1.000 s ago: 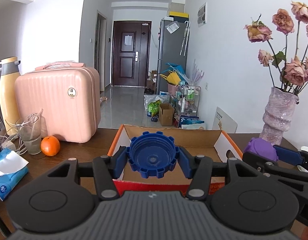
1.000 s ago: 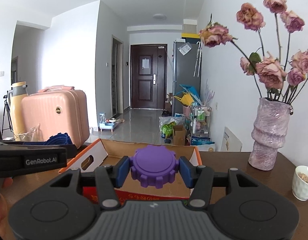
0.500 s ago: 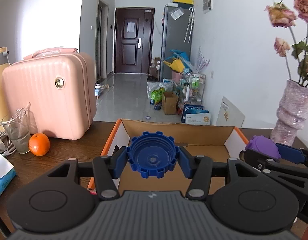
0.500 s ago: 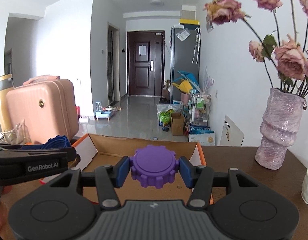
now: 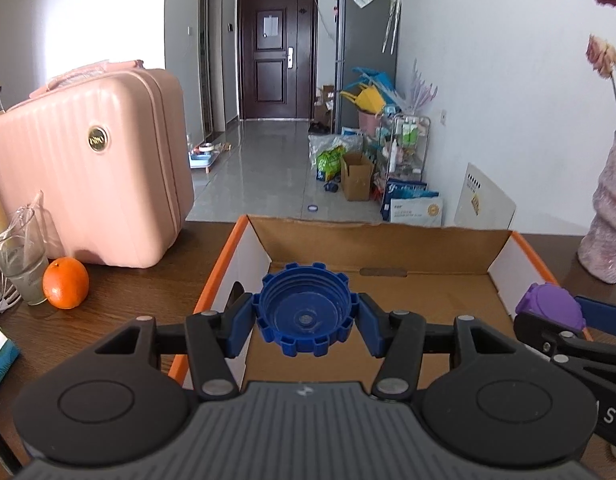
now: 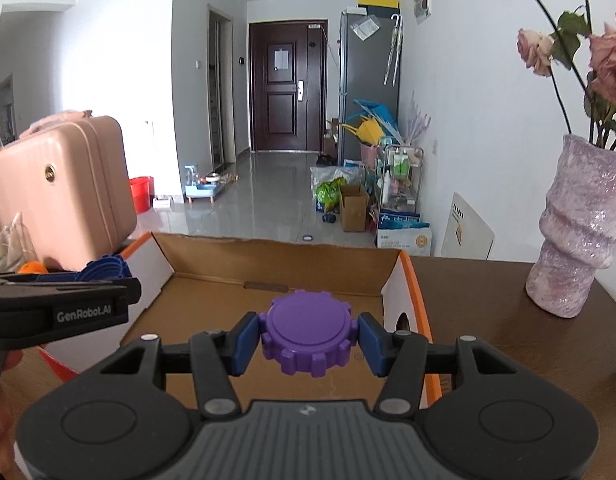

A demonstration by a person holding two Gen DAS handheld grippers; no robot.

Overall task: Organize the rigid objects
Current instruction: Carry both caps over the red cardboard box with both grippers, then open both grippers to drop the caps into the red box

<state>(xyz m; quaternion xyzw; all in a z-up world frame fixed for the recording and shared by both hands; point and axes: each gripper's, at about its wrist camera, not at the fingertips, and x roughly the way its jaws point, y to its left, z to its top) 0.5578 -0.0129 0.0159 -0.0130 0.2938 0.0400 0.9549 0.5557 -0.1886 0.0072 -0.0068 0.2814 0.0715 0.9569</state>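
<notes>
My left gripper point(image 5: 306, 314) is shut on a blue ridged cap point(image 5: 306, 308), hollow side toward the camera, held over the near left part of an open cardboard box point(image 5: 388, 248). My right gripper point(image 6: 310, 340) is shut on a purple ridged cap point(image 6: 308, 334), flat top up, above the same box point(image 6: 276, 260) toward its right wall. The purple cap point(image 5: 548, 306) also shows at the right of the left wrist view. In the right wrist view the blue cap point(image 6: 106, 266) peeks out behind the left gripper's body at the left. The box floor looks bare.
On the dark wooden table stand a pink suitcase point(image 5: 92, 176), an orange point(image 5: 65, 283) and a glass point(image 5: 22, 256) left of the box. A lilac vase point(image 6: 576, 228) of dried roses is at the right. Beyond the table's far edge lies a hallway floor.
Both grippers have moved forward and down over the box, each still holding its cap. The box interior now fills more of both views and the suitcase and vase appear closer.
</notes>
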